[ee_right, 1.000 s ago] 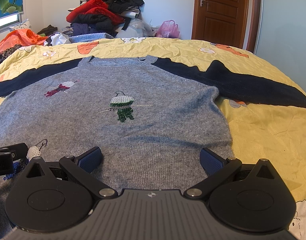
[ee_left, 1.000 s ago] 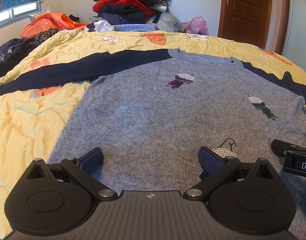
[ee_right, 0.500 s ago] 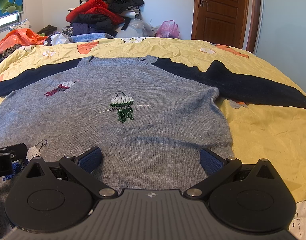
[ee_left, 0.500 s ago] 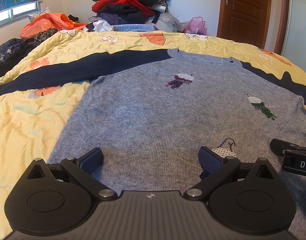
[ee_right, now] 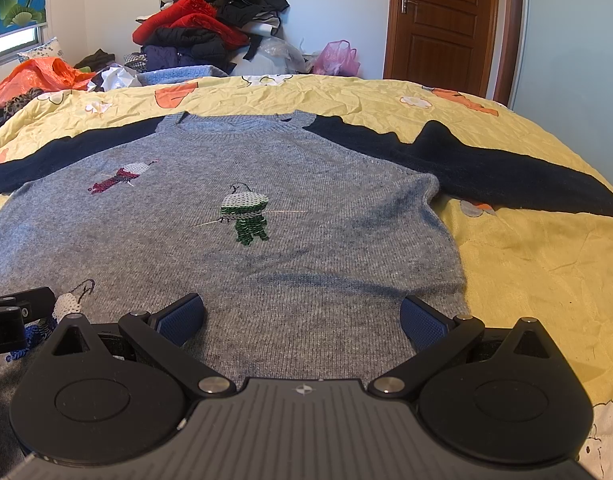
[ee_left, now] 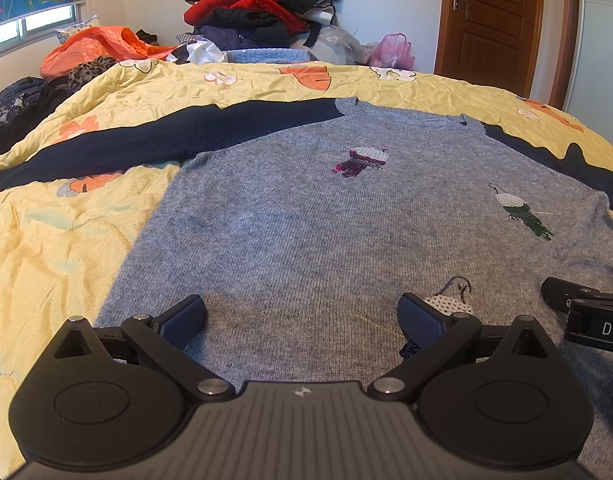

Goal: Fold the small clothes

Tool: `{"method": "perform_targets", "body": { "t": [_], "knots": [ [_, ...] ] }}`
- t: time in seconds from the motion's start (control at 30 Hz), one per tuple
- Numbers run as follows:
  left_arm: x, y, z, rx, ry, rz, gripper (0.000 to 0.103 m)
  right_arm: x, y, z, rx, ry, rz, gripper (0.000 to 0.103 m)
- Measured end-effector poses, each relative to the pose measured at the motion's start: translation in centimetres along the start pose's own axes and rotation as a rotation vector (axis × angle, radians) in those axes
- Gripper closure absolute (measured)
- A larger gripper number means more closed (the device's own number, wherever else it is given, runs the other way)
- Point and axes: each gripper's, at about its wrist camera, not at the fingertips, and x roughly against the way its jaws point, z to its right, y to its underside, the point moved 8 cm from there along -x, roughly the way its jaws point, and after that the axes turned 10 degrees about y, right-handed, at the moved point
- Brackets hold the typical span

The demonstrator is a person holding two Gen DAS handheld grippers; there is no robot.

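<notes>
bedroom | bed with yellow floral quilt (ee_left: 66,240) | clothes pile (ee_left: 262,12) | wooden door (ee_right: 446,20)

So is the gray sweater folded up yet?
Not yet. The gray sweater lies spread flat on the yellow bedspread, both dark sleeves stretched out sideways, and both grippers are open.

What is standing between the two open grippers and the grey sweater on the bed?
Nothing visible. The left gripper and right gripper are both open over the near hem of the grey sweater, which lies flat on the yellow bedspread, with only bare knit ahead.
</notes>
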Motion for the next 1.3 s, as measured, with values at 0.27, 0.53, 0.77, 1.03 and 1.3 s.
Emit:
{"method": "perform_targets", "body": {
  "t": [0.27, 0.53, 0.77, 1.03, 1.3],
  "knots": [
    [0.0, 0.0, 0.0, -0.001, 0.001, 0.000, 0.000, 0.0, 0.0, 0.1, 0.012, -0.035, -0.006, 0.000],
    [0.0, 0.0, 0.0, 0.000, 0.001, 0.000, 0.000, 1.5, -7.1, 10.4, -0.305, -0.247, 0.101, 0.000],
    [0.0, 0.0, -0.1, 0.000, 0.001, 0.000, 0.000, -4.4, -8.0, 29.7, -0.896, -0.212, 0.061, 0.001],
    [0.0, 0.0, -0.1, 0.000, 0.001, 0.001, 0.000, -10.7, -3.5, 39.4, -1.279, -0.126, 0.032, 0.030],
    [0.0, 0.0, 0.0, 0.000, 0.002, 0.001, 0.000, -14.3, -3.9, 39.0, -1.188, -0.004, -0.006, 0.083]
  ]
}}
